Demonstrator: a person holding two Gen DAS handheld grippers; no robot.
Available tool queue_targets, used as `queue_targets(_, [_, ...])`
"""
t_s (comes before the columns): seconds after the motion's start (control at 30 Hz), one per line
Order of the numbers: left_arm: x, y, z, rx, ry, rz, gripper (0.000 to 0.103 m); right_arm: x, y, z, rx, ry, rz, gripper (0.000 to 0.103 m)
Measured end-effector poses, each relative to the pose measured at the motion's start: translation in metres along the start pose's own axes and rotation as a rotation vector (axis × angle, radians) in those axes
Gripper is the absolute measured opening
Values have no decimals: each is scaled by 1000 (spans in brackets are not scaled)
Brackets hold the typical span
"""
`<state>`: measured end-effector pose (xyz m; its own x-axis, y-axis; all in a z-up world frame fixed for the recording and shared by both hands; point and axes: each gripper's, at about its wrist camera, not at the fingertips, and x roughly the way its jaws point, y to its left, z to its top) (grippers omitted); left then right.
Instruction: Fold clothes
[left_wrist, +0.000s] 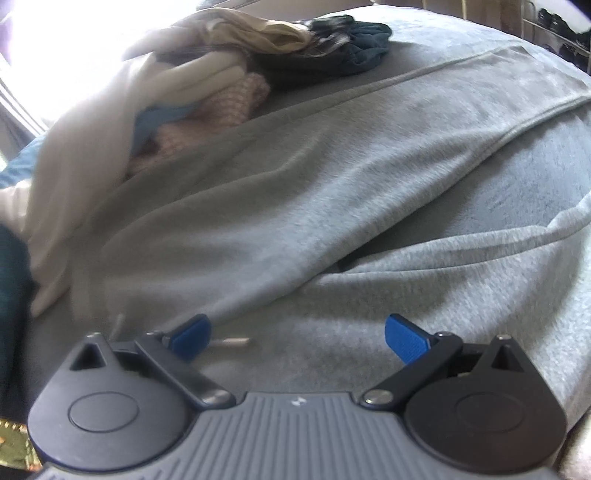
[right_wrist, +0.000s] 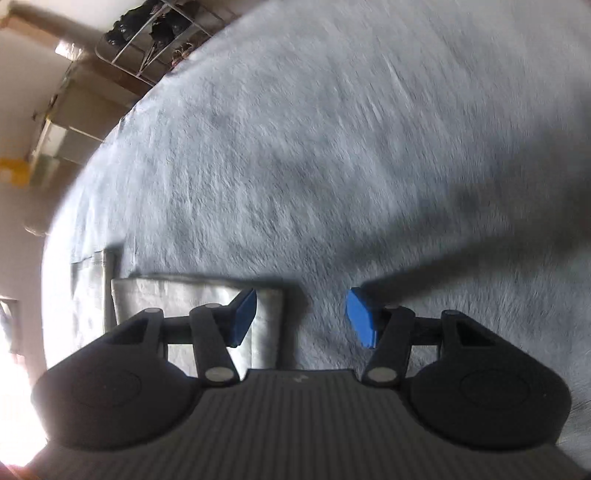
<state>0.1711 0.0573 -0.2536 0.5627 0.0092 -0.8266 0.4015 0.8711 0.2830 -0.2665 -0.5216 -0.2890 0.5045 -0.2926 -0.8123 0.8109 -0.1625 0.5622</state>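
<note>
Folding barely begun, by look of it. Grey sweatpants (left_wrist: 314, 192) spread on fuzzy grey blanket (right_wrist: 332, 129), legs apart, soft fleece, creased.

Left gripper (left_wrist: 297, 338) wide open, empty, low over waist end.

Right gripper (right_wrist: 301, 317) open, empty, above blanket; pale piece (right_wrist: 177, 302) beside it, maybe folded cloth.

Unfolded pile (left_wrist: 207, 70) waits beyond.

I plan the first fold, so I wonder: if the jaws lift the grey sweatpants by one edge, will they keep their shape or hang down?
The grey sweatpants would probably sag: they already lie in soft wrinkles. Their thick fleece look suggests some weight. The fuzzy grey blanket beneath may drag on them slightly.
</note>
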Motion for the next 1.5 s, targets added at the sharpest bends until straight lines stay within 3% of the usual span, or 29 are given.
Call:
queue_targets(0.13, [-14,25,-5,-82,29,30,101,14,1,-9,-31,5,93,53])
queue_targets(0.17, [-16,31,-8,-97,41,42,101,18,4,-11,-42,27,111,44])
queue_targets(0.2, [-18,36,-11,-107,52,57,101,23,6,-12,-53,48,129,23])
queue_targets(0.23, [-19,41,-14,-111,60,70,101,28,9,-14,-64,74,137,17])
queue_targets(0.3, [-20,47,-20,-108,70,86,101,36,17,-23,-103,103,112,11])
queue_targets(0.37, [-21,49,-25,-97,75,87,101,33,25,-29,-145,73,90,5])
queue_targets(0.47, [-21,46,-28,-67,70,85,101,2,26,-30,-107,-16,165,3])
queue_targets(0.63, [-16,39,-32,-17,49,74,101,-59,-15,-39,-54,-123,129,3])
queue_targets(0.73, [-10,34,-35,5,48,66,101,-63,-68,-54,56,-129,30,3])
queue_targets(0.8, [-6,32,-37,22,50,65,101,-58,-94,-64,127,-144,18,2])
queue_targets(0.97, [-14,48,-46,-5,50,60,101,-56,-94,-72,154,-193,57,7])
queue_targets(1.03, [-23,62,-55,-50,59,56,101,-58,-100,-67,208,-165,93,10])
queue_targets(1.07, [-28,71,-61,-76,65,61,101,-60,-103,-67,222,-148,106,17])
queue_targets(1.1, [-33,80,-67,-103,72,68,101,-61,-105,-67,222,-130,117,30])
queue_targets(1.2, [-46,110,-92,-215,98,91,101,-66,-106,-72,200,-95,146,47])
queue_targets(1.5, [-56,167,-168,-606,204,70,101,-70,-115,-128,215,36,182,49])
